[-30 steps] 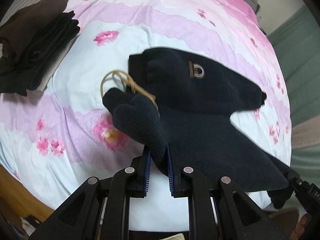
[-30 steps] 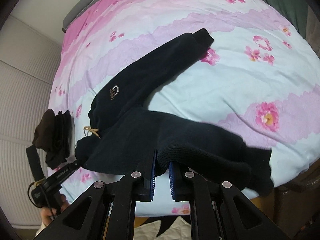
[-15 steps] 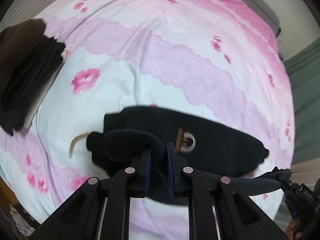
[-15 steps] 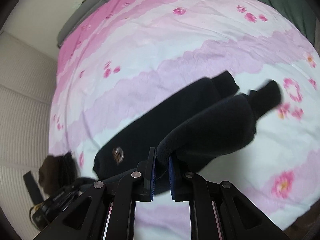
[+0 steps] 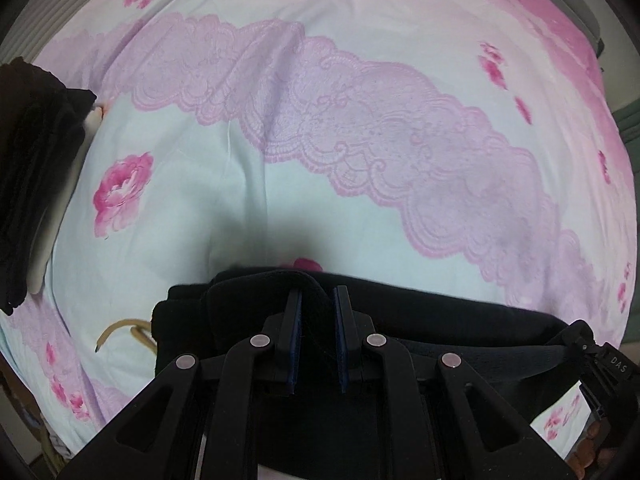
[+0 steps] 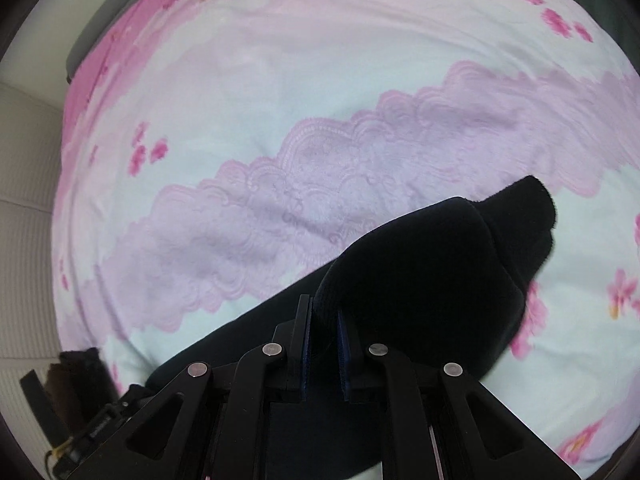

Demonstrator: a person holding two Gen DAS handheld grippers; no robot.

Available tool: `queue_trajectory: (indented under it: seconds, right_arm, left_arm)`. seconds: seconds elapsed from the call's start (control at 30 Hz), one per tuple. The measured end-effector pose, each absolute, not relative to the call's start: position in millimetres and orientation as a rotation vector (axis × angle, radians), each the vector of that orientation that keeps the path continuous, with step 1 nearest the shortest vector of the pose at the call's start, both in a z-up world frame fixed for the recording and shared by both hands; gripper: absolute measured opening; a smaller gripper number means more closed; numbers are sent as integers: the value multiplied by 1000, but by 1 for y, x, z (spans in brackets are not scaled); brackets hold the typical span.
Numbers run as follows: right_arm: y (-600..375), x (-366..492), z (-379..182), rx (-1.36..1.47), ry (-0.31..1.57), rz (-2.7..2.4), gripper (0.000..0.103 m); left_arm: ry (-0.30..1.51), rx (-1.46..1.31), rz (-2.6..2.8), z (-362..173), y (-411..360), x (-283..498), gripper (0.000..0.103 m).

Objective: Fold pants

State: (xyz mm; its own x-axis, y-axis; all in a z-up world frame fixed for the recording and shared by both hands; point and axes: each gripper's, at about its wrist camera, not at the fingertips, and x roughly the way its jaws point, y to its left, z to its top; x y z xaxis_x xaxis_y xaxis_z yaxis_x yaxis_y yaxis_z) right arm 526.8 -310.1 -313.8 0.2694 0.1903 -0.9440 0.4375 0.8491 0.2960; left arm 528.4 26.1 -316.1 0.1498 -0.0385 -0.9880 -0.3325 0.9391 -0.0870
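Since half a second ago both tongs have come down toward the bed, and the black pants [image 5: 460,316] that were held up in the air a second ago now lie low across the sheet, one leg laid over the other. In the left wrist view the left tongs [image 5: 317,308] are clamped on a fold of the waistband end, the dark fabric filling the gap between the blue-lined fingers [image 5: 293,332]. The tan drawstring [image 5: 120,330] trails out onto the sheet just left of the waist. The logo patch seen earlier is no longer visible.

In the right wrist view the right tongs [image 6: 323,320] are clamped on the ribbed cuff end of the pants [image 6: 432,280], which bulges up and to the right of the fingers [image 6: 344,344]; the cuff of the lower leg pokes out beyond it at the upper right.

The bed [image 5: 320,128] carries a pale sheet with pink flowers and lilac lace-pattern bands. A stack of dark folded clothes [image 5: 36,184] sits at the left edge of the bed, well apart from the pants. The right tongs also show at the lower right edge of the left wrist view, touching the fabric.
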Motion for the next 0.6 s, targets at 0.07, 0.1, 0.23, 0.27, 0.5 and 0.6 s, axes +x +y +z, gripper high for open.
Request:
queue_trajectory:
  seconds: [0.07,0.1,0.23,0.27,0.5,0.6]
  right_arm:
    - [-309,534,-324,567,1320,-179,12]
    - [-309,539,-329,557,1323,-182,12]
    - [-310,548,-344,555,1340,-182,13]
    - [-309,549,-346,547,1341,-179,15]
    - [-295,532,-302,368,1266,-93,49]
    - [-285,498,-263,304,1168,-42,57]
  left_arm:
    - [1424,-316,217,-322,26,533,17]
    - [1430,-310,218,-325,26,536,17]
    - [1472,-280,178,-337,23,545,23]
    - [1490,-265,138,-339,22,548,26]
    - [1388,-135,-93,-289,13,537,87]
    - [1291,71,-224,-265,-7,526,90]
